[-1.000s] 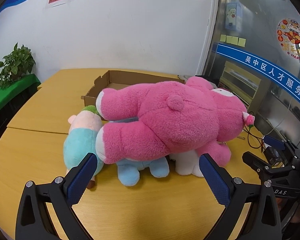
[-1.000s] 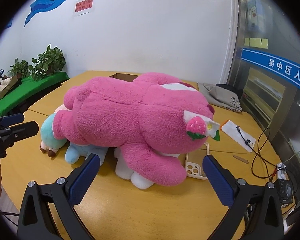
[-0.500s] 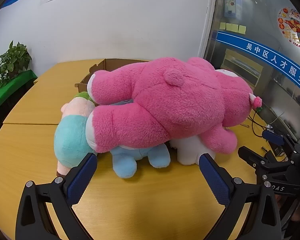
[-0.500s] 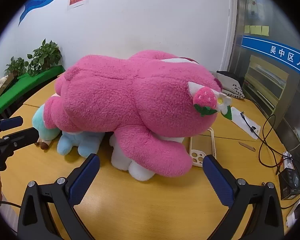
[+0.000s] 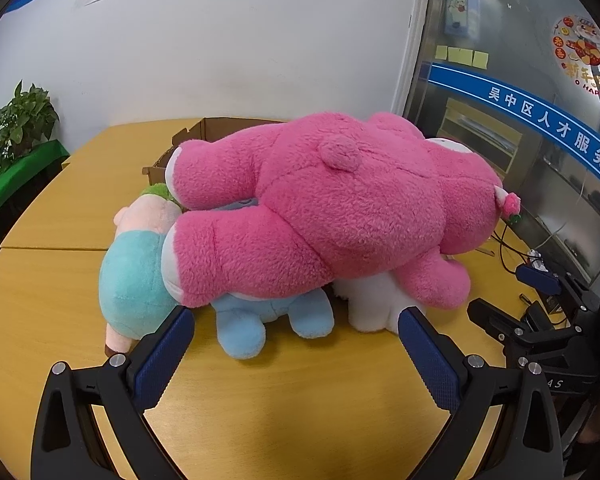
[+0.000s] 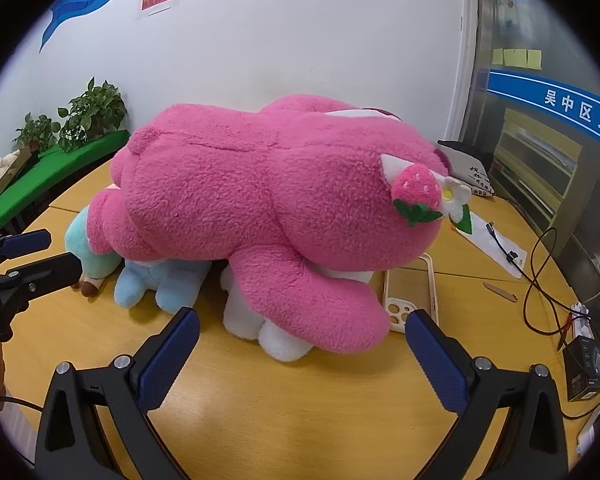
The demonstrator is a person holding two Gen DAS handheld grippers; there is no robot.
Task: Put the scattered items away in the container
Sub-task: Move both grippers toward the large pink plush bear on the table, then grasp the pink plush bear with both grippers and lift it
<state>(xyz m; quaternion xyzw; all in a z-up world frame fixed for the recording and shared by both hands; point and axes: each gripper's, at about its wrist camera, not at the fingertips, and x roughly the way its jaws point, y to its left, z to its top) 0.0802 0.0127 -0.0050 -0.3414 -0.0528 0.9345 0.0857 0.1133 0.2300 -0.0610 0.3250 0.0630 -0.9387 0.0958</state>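
A big pink plush bear [image 5: 340,208] [image 6: 268,200] lies on top of a pile of smaller plush toys: a teal and pink one [image 5: 136,272] [image 6: 78,244], a light blue one [image 5: 268,316] [image 6: 160,284] and a white one [image 5: 376,308] [image 6: 256,320]. A cardboard box [image 5: 192,140] stands behind the pile, mostly hidden. My left gripper [image 5: 296,332] is open and empty, just in front of the pile. My right gripper [image 6: 302,336] is open and empty, close to the bear's arm and the white toy.
The wooden table [image 5: 284,408] carries a phone case [image 6: 410,296], a white card with cables [image 6: 496,240], a black cable [image 6: 540,280] and a small black box [image 6: 586,368] on the right. Potted plants [image 6: 92,116] stand on a green shelf at left. A white wall is behind.
Both grippers have moved closer to the plush pile, which now fills more of each view. Both stay open. The toys have not moved.
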